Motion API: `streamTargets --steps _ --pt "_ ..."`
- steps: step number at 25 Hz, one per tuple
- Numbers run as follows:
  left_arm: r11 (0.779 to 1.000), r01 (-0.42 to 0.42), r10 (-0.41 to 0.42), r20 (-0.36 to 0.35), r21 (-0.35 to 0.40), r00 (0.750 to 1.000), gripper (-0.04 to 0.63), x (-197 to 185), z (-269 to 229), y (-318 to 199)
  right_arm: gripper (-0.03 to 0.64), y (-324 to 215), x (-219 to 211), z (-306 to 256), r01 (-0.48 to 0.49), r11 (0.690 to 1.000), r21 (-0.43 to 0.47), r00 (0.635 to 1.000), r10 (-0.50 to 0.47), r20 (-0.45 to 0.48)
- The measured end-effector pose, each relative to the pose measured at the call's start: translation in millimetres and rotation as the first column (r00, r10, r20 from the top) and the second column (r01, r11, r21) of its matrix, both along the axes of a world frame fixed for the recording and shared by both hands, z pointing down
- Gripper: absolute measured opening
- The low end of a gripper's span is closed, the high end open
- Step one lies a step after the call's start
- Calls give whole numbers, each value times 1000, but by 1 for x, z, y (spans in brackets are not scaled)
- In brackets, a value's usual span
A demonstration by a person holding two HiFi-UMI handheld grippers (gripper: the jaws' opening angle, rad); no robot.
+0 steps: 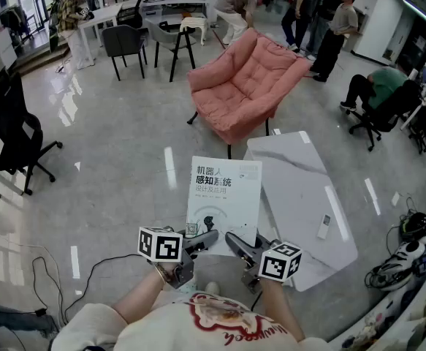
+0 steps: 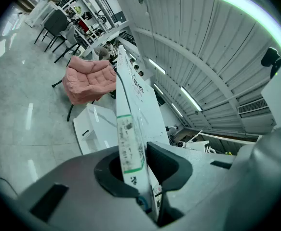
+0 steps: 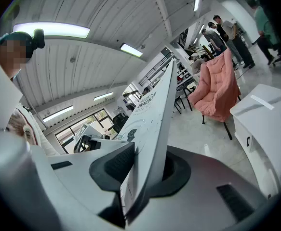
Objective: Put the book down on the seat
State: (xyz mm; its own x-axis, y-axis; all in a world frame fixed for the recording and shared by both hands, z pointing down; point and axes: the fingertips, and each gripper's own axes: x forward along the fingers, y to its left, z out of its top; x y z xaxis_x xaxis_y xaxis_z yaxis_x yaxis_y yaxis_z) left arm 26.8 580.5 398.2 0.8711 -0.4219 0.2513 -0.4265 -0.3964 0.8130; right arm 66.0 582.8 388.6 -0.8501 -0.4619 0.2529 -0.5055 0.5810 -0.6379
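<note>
Holding the book [image 1: 223, 196] by its near short edge, the left gripper [image 1: 200, 240] and the right gripper [image 1: 237, 243] stood side by side at the lower middle of the head view. Each gripper was pinching the book. In the left gripper view the jaws pressed on the spine side, and in the right gripper view they pressed on the open side, where the pages showed.

The book was in the air, in the middle of the frame, over the grey floor [image 1: 118, 167]. It touched neither the pink chair [image 1: 242, 86] nor the white table [image 1: 300, 196] just to its right. Its long axis ran from the bottom of the frame toward the top. The chair stood well apart from it, straight past the far edge and a little to the right. So the book pointed almost at the seat, and I judge that both hands were about equally near, with no clear advantage for one.

The book looked thin and stiff, with a white cover. It had dark and green letters near the top, a green band on the spine and a small dark round picture lower down. It lay nearly flat, and I would expect it to settle easily on the soft cushion.
</note>
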Motion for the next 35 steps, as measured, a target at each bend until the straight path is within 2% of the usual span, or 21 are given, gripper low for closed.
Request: streamTargets --steps 22,35 --pt "999 -19 19 2 26 1000 58 -2 -3 -6 80 -7 -5 -1 -10 1000 9 1000 10 -16" --pt "998 -37 36 18 50 999 58 -46 -1 -29 80 -30 -48 2 -49 998 31 999 49 -7"
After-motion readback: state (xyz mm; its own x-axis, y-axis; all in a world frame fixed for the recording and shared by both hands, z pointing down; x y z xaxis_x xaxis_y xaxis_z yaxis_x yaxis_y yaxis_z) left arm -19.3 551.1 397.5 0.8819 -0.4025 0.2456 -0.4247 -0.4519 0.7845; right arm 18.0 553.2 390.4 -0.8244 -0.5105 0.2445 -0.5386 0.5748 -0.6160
